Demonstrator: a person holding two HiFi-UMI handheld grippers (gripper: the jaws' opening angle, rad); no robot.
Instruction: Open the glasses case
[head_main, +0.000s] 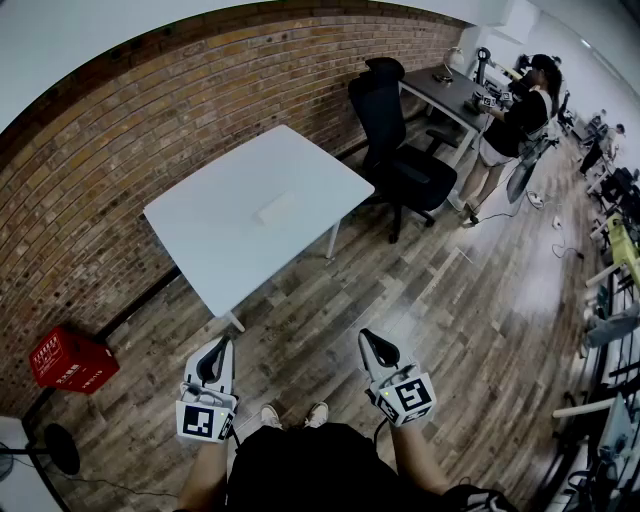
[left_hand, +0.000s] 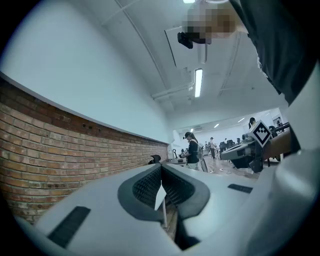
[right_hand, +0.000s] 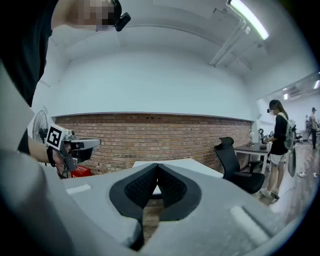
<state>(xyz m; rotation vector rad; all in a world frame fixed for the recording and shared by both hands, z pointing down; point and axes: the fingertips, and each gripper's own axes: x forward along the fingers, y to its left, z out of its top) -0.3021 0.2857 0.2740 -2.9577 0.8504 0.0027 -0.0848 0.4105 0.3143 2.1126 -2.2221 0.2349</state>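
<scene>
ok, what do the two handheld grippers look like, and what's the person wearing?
Both are alike: the left gripper and the right gripper have pale grey bodies tapering to jaws lined with black ribbed pads. Each carries a white cube with black square markers. The person wears a black top and white shoes.

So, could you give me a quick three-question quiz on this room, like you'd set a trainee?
1. True or false: the left hand-held gripper is shut with nothing between its jaws.
2. What colour is the crate? A blue, B red, C green.
3. Fill in: the pale glasses case lies on the white ____.
Key: 1 true; 2 B; 3 table.
</scene>
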